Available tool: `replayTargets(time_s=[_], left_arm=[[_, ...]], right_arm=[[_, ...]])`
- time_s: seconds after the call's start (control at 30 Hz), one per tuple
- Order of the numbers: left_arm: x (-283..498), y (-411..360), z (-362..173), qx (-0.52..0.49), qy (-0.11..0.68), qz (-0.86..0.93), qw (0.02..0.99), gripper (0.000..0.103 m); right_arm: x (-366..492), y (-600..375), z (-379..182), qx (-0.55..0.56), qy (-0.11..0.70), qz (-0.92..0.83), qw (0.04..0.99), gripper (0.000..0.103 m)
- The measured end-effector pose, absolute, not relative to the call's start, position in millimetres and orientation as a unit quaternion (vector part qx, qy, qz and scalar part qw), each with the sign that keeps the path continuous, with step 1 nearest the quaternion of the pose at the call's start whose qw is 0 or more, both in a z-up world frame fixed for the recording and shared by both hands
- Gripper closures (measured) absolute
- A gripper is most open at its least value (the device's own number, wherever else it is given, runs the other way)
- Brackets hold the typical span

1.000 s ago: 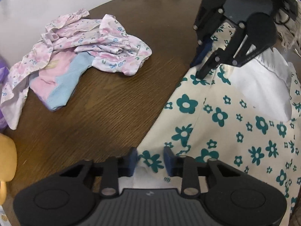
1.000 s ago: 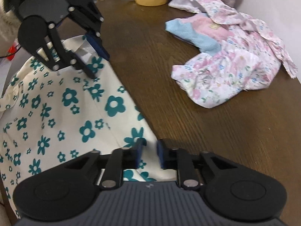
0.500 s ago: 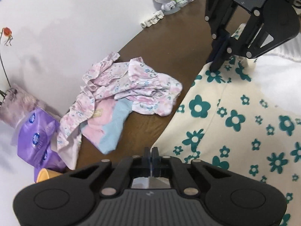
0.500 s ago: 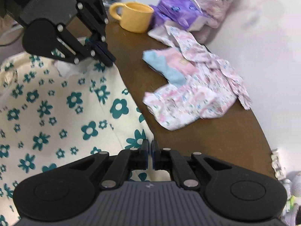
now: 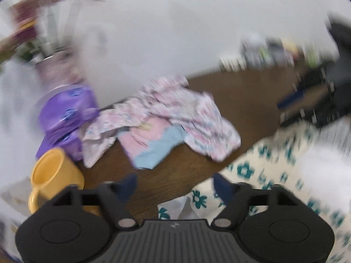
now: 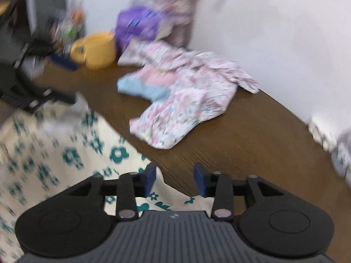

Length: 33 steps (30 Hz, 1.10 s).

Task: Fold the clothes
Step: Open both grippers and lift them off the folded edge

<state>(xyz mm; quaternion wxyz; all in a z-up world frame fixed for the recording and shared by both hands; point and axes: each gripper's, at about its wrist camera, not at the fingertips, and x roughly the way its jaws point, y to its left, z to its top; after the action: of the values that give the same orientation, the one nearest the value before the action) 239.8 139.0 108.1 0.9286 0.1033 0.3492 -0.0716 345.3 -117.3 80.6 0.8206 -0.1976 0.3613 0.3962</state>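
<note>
Both our grippers stand with jaws spread and hold nothing: the left gripper (image 5: 175, 183) over the table edge, the right gripper (image 6: 175, 175) just above the hem. The cream cotton garment printed with teal flowers (image 6: 72, 153) lies flat on the dark brown wooden table (image 6: 241, 135), near the crumpled pink floral clothes (image 5: 175, 109). Both views are smeared by motion. We judge the risks thus: a hasty regrasp could pinch one layer only, dragging the fold askew, and a wide left sweep could knock the yellow ceramic mug (image 5: 52, 175).
</note>
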Motion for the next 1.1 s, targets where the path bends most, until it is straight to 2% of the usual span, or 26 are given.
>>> replayTargets(time_s=[0.13,0.37,0.47,0.67,0.73,0.8,0.9,1.1], left_arm=[[211.3,162.7,119.1,0.032,0.329,-0.054,0.942,0.013],[181.7,182.2,89.6,0.011,0.353,-0.018,0.935,0.013],[174.9,191.7,74.6,-0.019,0.368,-0.003,0.930,0.013],[156.7,206.9,60.2,-0.073,0.357,0.026,0.931,0.013],[147.9,209.2,61.1,-0.090,0.343,0.032,0.935,0.013],[139.7,209.2,63.0,-0.104,0.330,0.034,0.938,0.012],[127.4,202.6,66.7,-0.112,0.314,0.036,0.942,0.012],[102.4,170.0,73.2,-0.091,0.294,0.068,0.949,0.010]], right_arm=[[343.2,-139.5,80.1,-0.163,0.378,0.372,0.832,0.054],[347.7,-150.7,41.4,-0.197,0.395,0.312,0.841,0.057],[352.7,-151.7,28.6,-0.195,0.406,0.306,0.839,0.064],[351.7,-157.5,27.6,-0.173,0.410,0.288,0.848,0.062],[342.1,-163.7,39.6,-0.148,0.398,0.302,0.854,0.052],[328.2,-168.8,52.5,-0.121,0.387,0.317,0.857,0.029],[303.0,-172.7,65.2,-0.090,0.379,0.340,0.856,0.002],[264.3,-175.6,68.2,-0.057,0.408,0.352,0.840,0.000]])
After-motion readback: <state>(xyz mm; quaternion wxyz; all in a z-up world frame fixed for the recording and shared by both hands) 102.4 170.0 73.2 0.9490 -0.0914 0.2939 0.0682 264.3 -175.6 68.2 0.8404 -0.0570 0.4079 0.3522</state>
